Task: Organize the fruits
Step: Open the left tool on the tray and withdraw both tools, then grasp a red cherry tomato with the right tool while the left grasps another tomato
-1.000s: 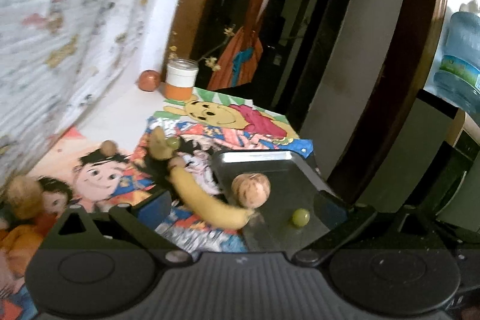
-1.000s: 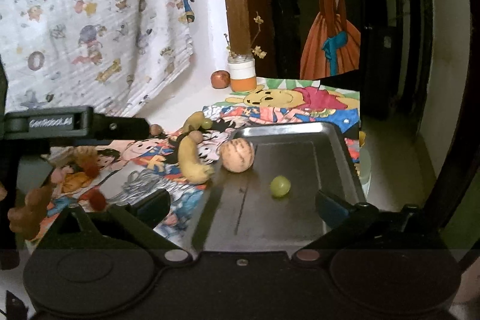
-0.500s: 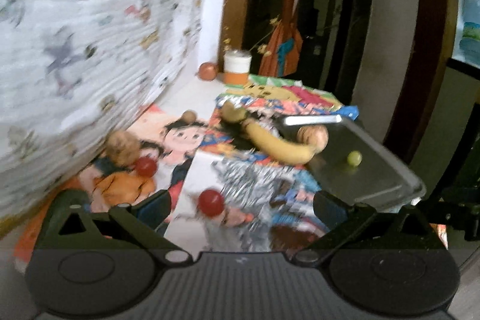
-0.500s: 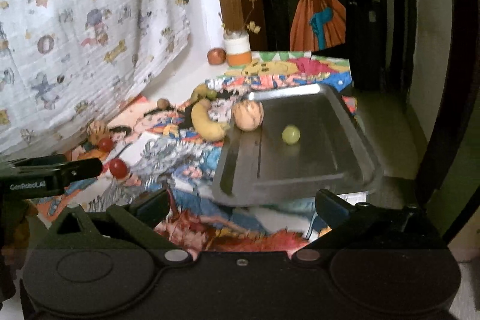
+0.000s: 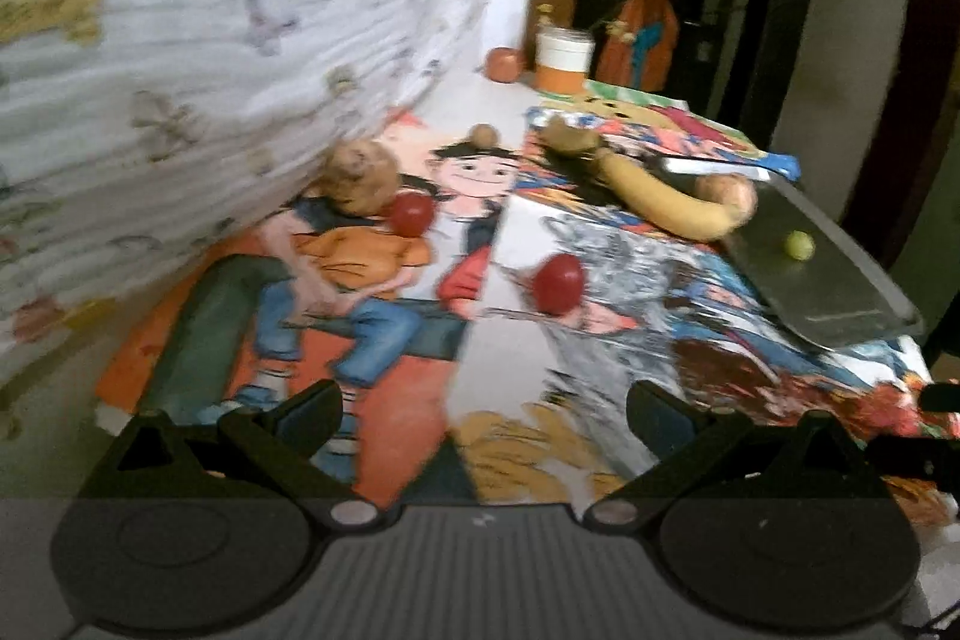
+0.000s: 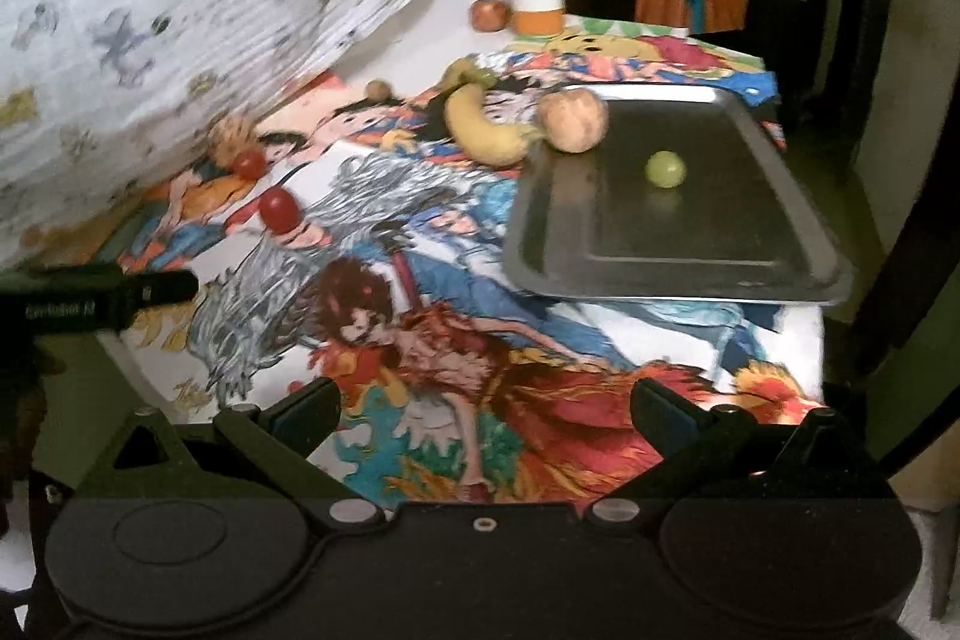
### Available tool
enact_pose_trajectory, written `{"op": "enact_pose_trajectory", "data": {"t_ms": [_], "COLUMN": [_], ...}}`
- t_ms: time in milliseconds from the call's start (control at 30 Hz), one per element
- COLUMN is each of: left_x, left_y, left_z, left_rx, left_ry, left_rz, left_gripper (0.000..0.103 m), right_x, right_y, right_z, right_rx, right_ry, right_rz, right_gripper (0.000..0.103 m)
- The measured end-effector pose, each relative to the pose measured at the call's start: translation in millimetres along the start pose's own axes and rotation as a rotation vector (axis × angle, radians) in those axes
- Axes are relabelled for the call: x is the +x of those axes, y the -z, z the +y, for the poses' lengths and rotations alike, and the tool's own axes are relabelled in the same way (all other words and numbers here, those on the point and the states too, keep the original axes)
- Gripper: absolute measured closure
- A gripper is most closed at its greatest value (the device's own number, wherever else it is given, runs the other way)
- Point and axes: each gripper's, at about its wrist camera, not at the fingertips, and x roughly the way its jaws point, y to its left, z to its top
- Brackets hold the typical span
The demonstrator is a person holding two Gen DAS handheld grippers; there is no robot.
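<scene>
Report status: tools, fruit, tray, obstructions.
Left tool open, empty; right tool open, empty. Tray holds green grape and walnut; banana at its rim; two red tomatoes on mat. Nothing blocking.

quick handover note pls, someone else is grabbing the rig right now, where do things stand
Left claw: open, holding nothing, above the cartoon cloth.
Right claw: open, holding nothing, short of the tray.
Done: green grape and round tan fruit sit in the tray.
Left: banana, its tip against the tray rim; two red fruits; a brown knobbly one; a small brown one; all on the cloth. A reddish fruit sits by the jar.
</scene>
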Motion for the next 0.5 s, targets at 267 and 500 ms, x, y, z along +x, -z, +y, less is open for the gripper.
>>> {"op": "enact_pose_trajectory", "data": {"t_ms": [267,500], "left_x": [15.0,44.5], "left_y": [-28.6,-48.6], "left_z": [35.3,47.7], "left_rx": [-0.077,-0.084], "left_ry": [-0.085,-0.090], "left_rz": [-0.040,-0.038], "left_gripper": [0.000,0.000], "right_x": [20.7,42.6], "right_y": [-35.4,-67.5], "right_z": [30.7,60.0], "right_rx": [-0.127,-0.275], "right_ry": [-0.117,-0.170], "right_rz": [-0.009,-0.086], "right_gripper": [0.000,0.000]}}
